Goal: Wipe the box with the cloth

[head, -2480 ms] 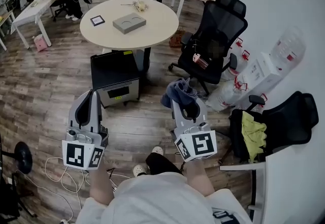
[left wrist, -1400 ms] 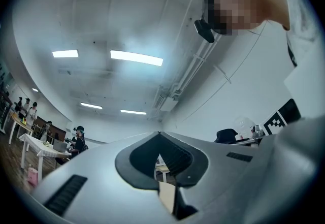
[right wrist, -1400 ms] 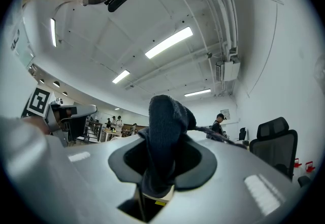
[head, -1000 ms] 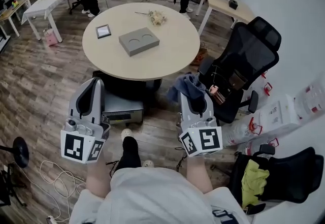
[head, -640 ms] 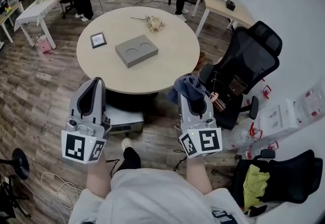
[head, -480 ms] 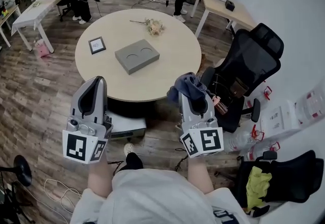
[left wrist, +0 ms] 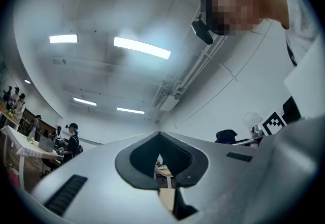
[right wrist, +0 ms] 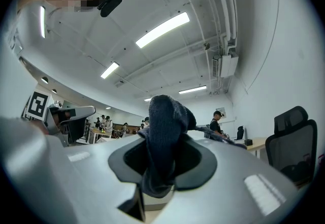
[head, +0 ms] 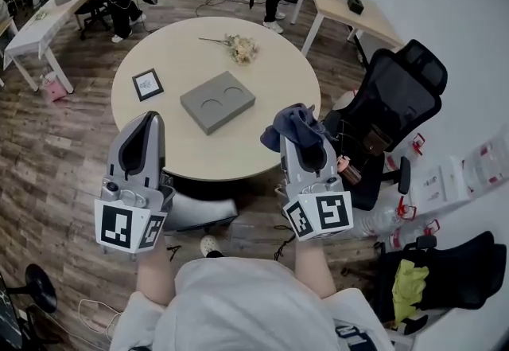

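Round counter (head: 278,142) held the box (head: 217,102) at its middle; right claw (head: 302,146) gripped the cloth (head: 290,122), left claw (head: 148,122) sat closed, empty. Wiping seemed unstarted; cloth needed lowering onto it.

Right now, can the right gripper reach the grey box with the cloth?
Probably yes. The right gripper, shut on the cloth, hangs over the table edge; only bare tabletop lies between it and the box.

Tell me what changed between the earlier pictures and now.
The person walked up to the round table; the left gripper and right gripper, earlier over the floor, now reach its near edge, nearer the grey box. Unchanged: the right gripper stays shut on the blue cloth, the left stays shut and empty, and the box is untouched.
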`<state>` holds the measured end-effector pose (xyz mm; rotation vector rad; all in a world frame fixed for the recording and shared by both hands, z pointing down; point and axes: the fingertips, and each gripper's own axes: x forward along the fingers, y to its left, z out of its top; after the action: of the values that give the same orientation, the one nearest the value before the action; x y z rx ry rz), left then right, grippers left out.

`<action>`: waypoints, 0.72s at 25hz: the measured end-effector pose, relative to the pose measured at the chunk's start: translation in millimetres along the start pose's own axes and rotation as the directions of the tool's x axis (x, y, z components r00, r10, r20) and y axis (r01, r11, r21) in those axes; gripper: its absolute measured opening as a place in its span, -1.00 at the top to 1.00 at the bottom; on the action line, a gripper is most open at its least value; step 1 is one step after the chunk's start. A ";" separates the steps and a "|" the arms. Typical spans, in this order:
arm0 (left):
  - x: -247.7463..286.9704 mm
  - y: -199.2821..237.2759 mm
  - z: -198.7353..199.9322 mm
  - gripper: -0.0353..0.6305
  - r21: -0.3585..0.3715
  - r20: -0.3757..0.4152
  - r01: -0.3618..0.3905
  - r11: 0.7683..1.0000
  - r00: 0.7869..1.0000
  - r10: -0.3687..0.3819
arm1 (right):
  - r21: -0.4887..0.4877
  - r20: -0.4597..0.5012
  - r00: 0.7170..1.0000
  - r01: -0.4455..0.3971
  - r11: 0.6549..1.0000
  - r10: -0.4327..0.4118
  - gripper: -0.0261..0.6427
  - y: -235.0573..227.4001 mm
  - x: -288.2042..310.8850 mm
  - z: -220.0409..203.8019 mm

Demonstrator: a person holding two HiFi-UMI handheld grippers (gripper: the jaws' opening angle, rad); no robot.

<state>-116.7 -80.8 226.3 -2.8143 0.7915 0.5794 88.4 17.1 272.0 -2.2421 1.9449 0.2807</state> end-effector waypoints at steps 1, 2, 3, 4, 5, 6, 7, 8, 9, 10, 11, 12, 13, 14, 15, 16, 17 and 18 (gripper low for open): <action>2.1 6.6 -2.2 0.89 -0.001 -0.001 0.003 1.000 1.000 -0.003 | 0.002 0.002 1.000 0.004 1.000 -0.004 0.61 1.9 6.5 -1.9; 3.9 13.7 -4.4 0.89 -0.002 -0.003 0.006 1.000 1.000 -0.006 | 0.004 0.003 1.000 0.008 1.000 -0.008 0.61 4.5 12.9 -4.1; 5.3 21.3 -6.6 0.89 -0.004 -0.005 0.007 1.000 1.000 -0.007 | 0.005 0.003 1.000 0.011 1.000 -0.011 0.61 7.7 19.2 -6.3; 6.1 28.7 -8.4 0.89 -0.007 -0.006 0.007 1.000 1.000 -0.007 | 0.004 0.000 1.000 0.011 1.000 -0.011 0.61 11.1 25.2 -8.4; 6.4 35.7 -9.9 0.89 -0.011 -0.005 0.006 1.000 1.000 -0.006 | 0.002 -0.004 1.000 0.011 1.000 -0.011 0.61 14.4 30.4 -10.2; 6.5 41.6 -11.1 0.89 -0.017 -0.003 0.003 1.000 1.000 -0.003 | -0.002 -0.010 1.000 0.010 1.000 -0.010 0.61 17.1 34.9 -11.6; 6.7 46.5 -12.1 0.89 -0.023 0.000 0.000 1.000 1.000 0.000 | -0.007 -0.015 1.000 0.010 1.000 -0.010 0.61 19.0 38.8 -12.6; 7.0 50.7 -13.5 0.89 -0.030 0.002 -0.002 1.000 1.000 0.002 | -0.012 -0.021 1.000 0.009 1.000 -0.010 0.61 20.2 42.6 -13.6; 7.3 54.5 -15.5 0.89 -0.036 0.002 -0.005 0.999 1.000 0.005 | -0.016 -0.027 1.000 0.008 1.000 -0.008 0.61 21.3 46.6 -14.9; 7.6 58.7 -18.5 0.89 -0.041 -0.002 -0.008 0.999 1.000 0.007 | -0.019 -0.034 0.999 0.005 1.000 -0.005 0.61 22.7 51.0 -16.9; 7.8 63.4 -22.2 0.89 -0.044 -0.008 -0.010 0.999 1.000 0.010 | -0.021 -0.040 0.999 0.001 1.000 -0.002 0.61 24.6 56.0 -19.7; 7.9 68.2 -26.2 0.89 -0.047 -0.016 -0.014 0.999 1.000 0.013 | -0.022 -0.047 0.999 -0.004 1.000 0.003 0.61 26.6 61.0 -23.1; 8.0 72.5 -30.3 0.89 -0.052 -0.023 -0.018 0.998 1.000 0.017 | -0.022 -0.055 0.998 -0.009 1.000 0.008 0.61 28.1 65.7 -26.7; 8.1 75.7 -33.9 0.89 -0.058 -0.027 -0.024 0.998 0.999 0.022 | -0.022 -0.064 0.998 -0.015 1.000 0.014 0.61 28.9 69.9 -30.0; 8.4 78.0 -36.7 0.89 -0.063 -0.030 -0.031 0.998 0.999 0.029 | -0.022 -0.073 0.997 -0.023 1.000 0.021 0.61 28.8 73.7 -33.0; 8.9 79.8 -38.7 0.89 -0.067 -0.030 -0.040 0.997 0.999 0.038 | -0.021 -0.082 0.996 -0.031 0.999 0.030 0.61 28.1 77.5 -35.9; 9.8 81.5 -40.1 0.89 -0.067 -0.029 -0.049 0.997 0.998 0.047 | -0.019 -0.090 0.995 -0.041 0.999 0.039 0.61 26.9 81.7 -39.0; 11.0 83.6 -41.1 0.89 -0.063 -0.028 -0.059 0.996 0.998 0.058 | -0.014 -0.097 0.994 -0.052 0.999 0.050 0.61 25.7 86.7 -42.5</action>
<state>-139.0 -167.2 255.2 -2.8710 0.8784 0.5877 76.4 -80.0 292.0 -2.2588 2.0580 0.1989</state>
